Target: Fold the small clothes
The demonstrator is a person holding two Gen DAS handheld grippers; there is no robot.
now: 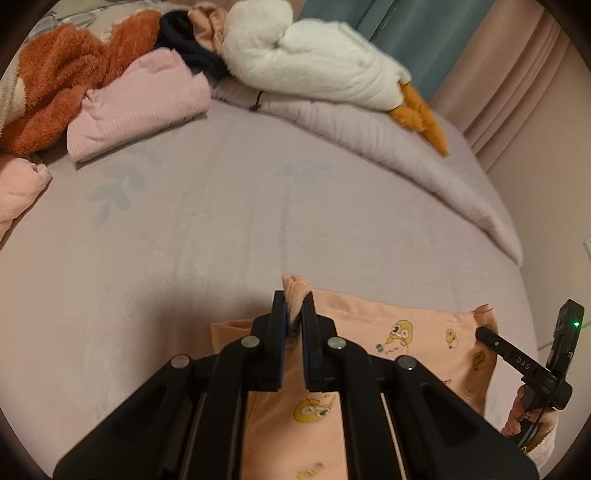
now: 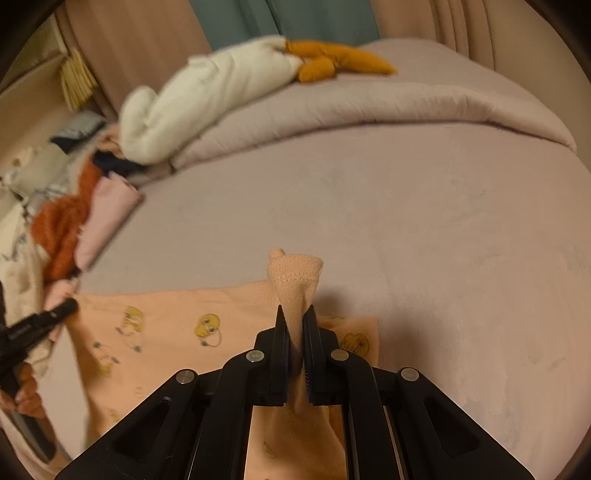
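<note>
A white plush goose point(image 1: 314, 59) with orange feet point(image 1: 421, 118) is laid on a rolled mauve quilt point(image 1: 406, 155) at the far edge of the bed sheet point(image 1: 221, 221). Behind it, teal and pink curtains point(image 1: 388, 26) are seen.

Both grippers are angled downward and clamped tight, side by side with a gap between them. The left gripper point(image 1: 293, 314) has its jaws pinched together on a bit of fabric, and the right gripper point(image 2: 295, 325) is doing the same. You can just catch the person's right hand point(image 1: 517, 413) wrapped around its handle.
</note>
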